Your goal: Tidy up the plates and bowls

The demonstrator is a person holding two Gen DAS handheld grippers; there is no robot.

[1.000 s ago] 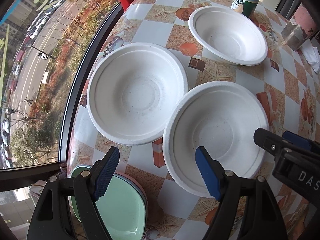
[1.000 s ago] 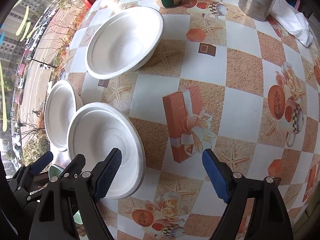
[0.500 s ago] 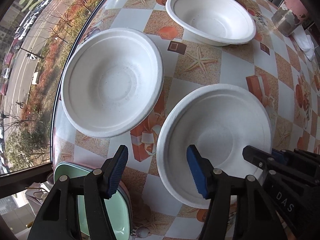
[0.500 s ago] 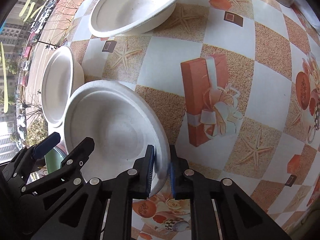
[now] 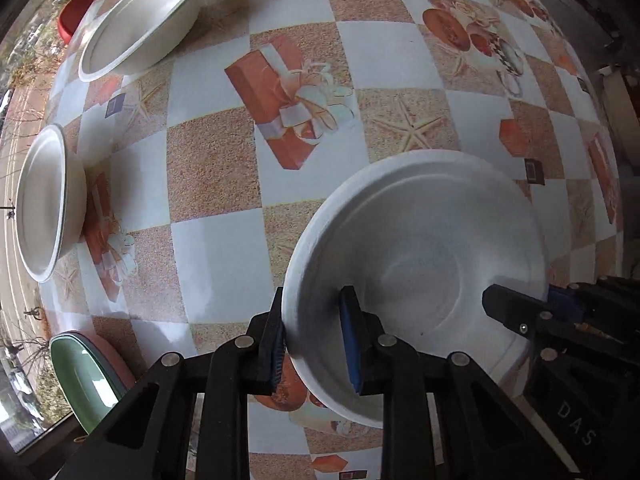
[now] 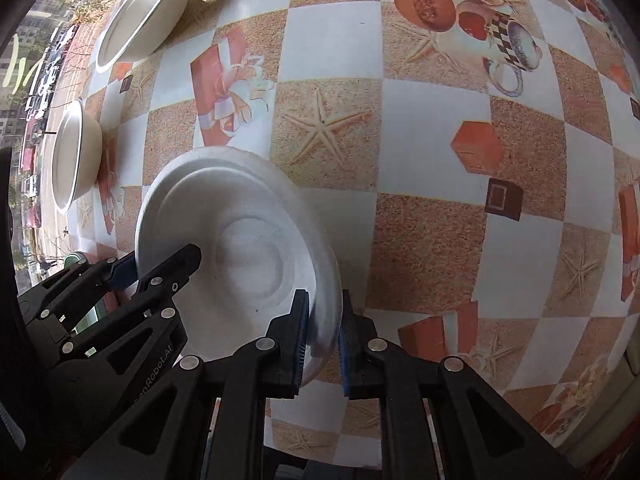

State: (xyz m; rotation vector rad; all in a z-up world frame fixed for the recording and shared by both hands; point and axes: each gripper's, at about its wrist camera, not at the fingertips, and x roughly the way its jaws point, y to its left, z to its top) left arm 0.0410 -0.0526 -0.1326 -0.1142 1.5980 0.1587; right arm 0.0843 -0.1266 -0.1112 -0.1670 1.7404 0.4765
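A white foam bowl [image 5: 420, 256] [image 6: 248, 260] is gripped from both sides over the checked tablecloth. My left gripper [image 5: 314, 344] [image 6: 156, 264] is closing its jaws, and the blue pads press on the bowl's left rim. My right gripper [image 6: 324, 336] [image 5: 532, 304] is shut on the opposite rim. I cannot tell whether the bowl's base touches the table. Two more white bowls stand apart at the left, one at the far corner [image 5: 140, 20] [image 6: 140, 20] and one by the window edge [image 5: 44, 204] [image 6: 76, 156].
A stack of green and pink bowls [image 5: 88, 376] sits at the near left edge of the table [image 5: 216, 168]. A red seat [image 5: 76, 12] shows beyond the far left corner. A window runs along the left side. Patterned cloth stretches to the right.
Both grippers went from open to shut on the white bowl's rim, the right first, then the left. The bowl has moved right, away from the other two bowls.
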